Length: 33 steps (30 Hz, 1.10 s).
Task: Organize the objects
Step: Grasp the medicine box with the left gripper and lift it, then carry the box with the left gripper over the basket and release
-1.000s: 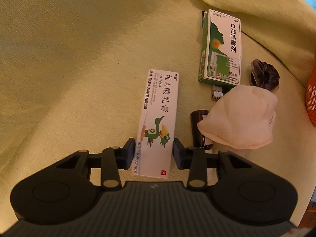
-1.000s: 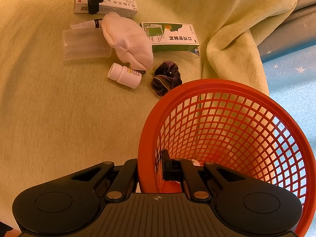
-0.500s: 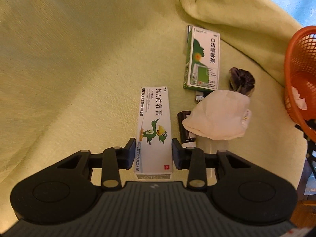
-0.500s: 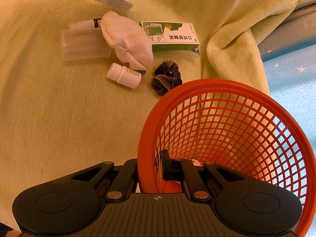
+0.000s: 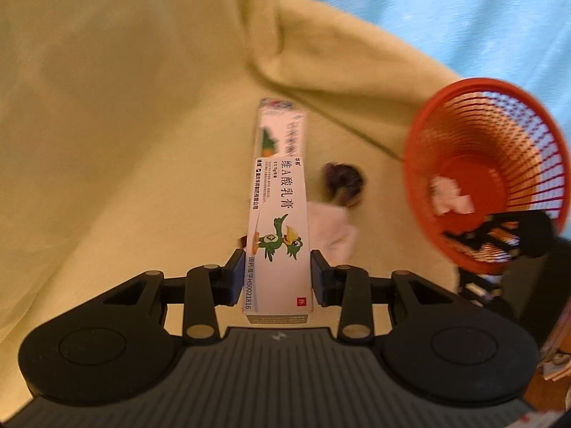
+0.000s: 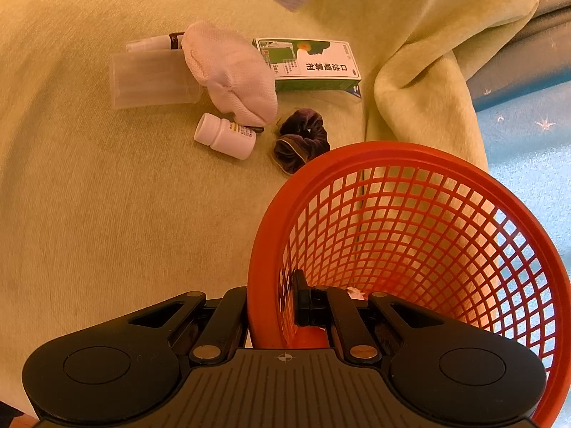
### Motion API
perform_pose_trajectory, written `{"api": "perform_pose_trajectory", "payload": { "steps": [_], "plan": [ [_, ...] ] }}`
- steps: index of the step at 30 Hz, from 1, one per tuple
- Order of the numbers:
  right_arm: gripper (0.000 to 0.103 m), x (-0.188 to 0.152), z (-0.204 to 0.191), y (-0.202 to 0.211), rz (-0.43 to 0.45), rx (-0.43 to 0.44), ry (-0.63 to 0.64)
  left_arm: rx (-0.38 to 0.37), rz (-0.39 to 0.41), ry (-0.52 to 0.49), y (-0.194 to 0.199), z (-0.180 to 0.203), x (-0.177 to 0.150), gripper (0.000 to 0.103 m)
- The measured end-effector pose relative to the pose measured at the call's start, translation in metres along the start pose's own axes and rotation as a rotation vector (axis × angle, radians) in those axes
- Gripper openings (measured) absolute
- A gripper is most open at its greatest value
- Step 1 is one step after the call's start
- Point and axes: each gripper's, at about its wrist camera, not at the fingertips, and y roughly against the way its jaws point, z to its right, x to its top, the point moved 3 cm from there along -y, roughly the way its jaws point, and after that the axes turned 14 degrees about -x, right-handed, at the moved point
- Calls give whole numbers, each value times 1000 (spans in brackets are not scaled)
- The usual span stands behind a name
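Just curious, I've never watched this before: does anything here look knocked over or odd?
Slightly. The pill bottle lies on its side beside the sock, and the right tool holds the basket tipped by its rim. Nothing looks spilled or broken.

white box (image 5: pixel 279 228) — 维A酸乳膏, H50021816 | green box (image 6: pixel 314 66) — 口洁喷雾剂
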Motion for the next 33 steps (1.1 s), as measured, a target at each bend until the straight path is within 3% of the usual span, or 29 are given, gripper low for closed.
{"api": "perform_pose_trajectory", "payload": {
  "steps": [10,18,33],
  "plan": [
    [3,0,0,0,-1,3,-5,-164,-5,-104,4,42,25,32],
    [3,0,1,1,-1,4,-8,-232,-32,-214,1,70,33,32],
    [4,1,3,1,-5,9,-22,-328,-78,-315,-20,103,46,32]
  ]
}}
